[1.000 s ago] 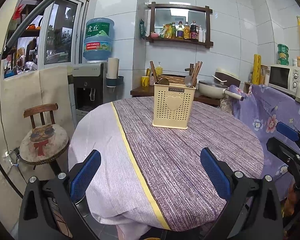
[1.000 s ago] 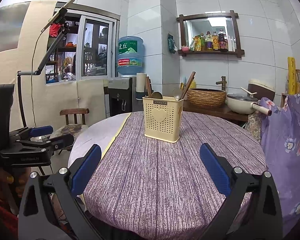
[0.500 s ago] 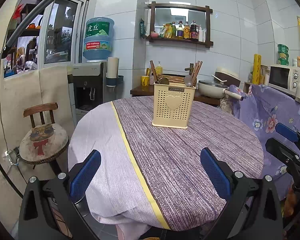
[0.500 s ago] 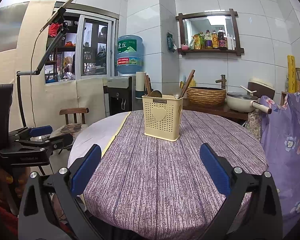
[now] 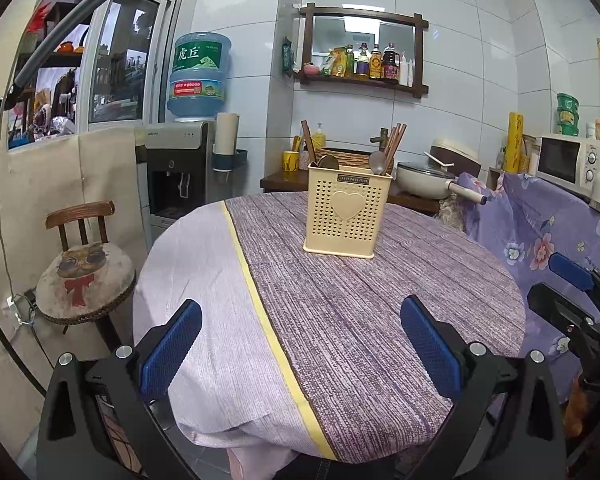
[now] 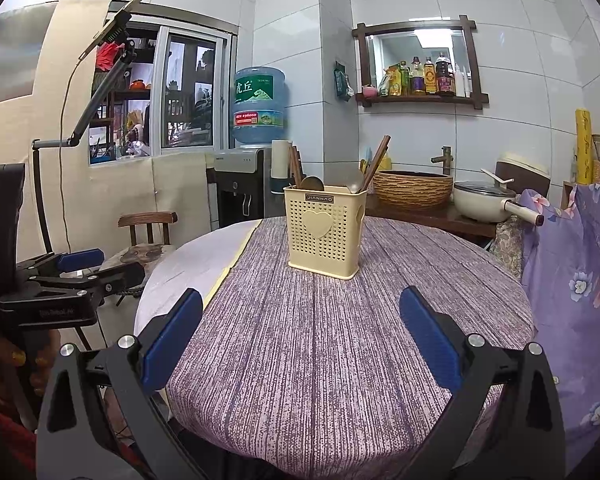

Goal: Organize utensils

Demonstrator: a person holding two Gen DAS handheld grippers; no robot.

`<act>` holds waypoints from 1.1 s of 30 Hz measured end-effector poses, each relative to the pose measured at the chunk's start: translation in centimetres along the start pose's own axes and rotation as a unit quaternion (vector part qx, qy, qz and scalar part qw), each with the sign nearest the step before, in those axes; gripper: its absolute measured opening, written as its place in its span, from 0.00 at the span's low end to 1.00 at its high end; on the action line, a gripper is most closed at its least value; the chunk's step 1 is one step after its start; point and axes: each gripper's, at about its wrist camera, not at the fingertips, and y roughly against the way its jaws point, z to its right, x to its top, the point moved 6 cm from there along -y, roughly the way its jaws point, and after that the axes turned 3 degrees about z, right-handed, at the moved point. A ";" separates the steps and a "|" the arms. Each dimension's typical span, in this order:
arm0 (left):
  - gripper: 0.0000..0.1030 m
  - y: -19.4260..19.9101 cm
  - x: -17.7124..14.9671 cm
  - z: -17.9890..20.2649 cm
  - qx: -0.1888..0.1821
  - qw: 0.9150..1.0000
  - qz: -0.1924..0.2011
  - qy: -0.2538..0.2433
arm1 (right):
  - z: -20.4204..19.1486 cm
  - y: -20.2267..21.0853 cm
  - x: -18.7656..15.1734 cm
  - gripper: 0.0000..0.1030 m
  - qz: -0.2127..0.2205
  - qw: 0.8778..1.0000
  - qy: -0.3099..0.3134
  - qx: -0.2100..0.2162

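Note:
A cream perforated utensil holder point(image 5: 347, 212) point(image 6: 325, 232) with a heart on its front stands upright at the far middle of the round table point(image 5: 340, 320) point(image 6: 340, 340). Brown chopsticks point(image 5: 394, 142) point(image 6: 377, 162), a metal spoon point(image 5: 378, 161) point(image 6: 354, 186) and a wooden spoon point(image 5: 329, 162) point(image 6: 313, 183) stick out of it. My left gripper point(image 5: 300, 334) hovers open over the table's near edge, empty. My right gripper point(image 6: 300, 324) is open and empty too, well short of the holder.
The table wears a purple striped cloth with a yellow band point(image 5: 260, 304). A stool with a cat cushion point(image 5: 82, 276) stands left of it. A water dispenser point(image 5: 180, 168), a counter with a basket point(image 6: 412, 188) and a pan point(image 6: 486, 200) lie behind. Floral purple fabric point(image 6: 580, 280) hangs at right.
Both grippers have drifted very slightly; the holder sits a touch higher in the right wrist view. Both stay open and empty.

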 end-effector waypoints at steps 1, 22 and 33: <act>0.95 0.0 0.0 0.0 0.001 1.000 -0.001 -0.001 | 0.0 0.0 0.0 0.95 0.000 1.000 0.000 -0.001; 0.95 0.2 0.4 0.2 0.017 1.000 0.000 -0.013 | 0.6 -0.1 -0.3 0.95 -0.002 1.000 -0.014 0.000; 0.95 0.3 0.5 0.2 0.015 1.000 -0.001 -0.012 | 0.8 -0.1 -0.3 0.95 -0.003 1.000 -0.015 0.000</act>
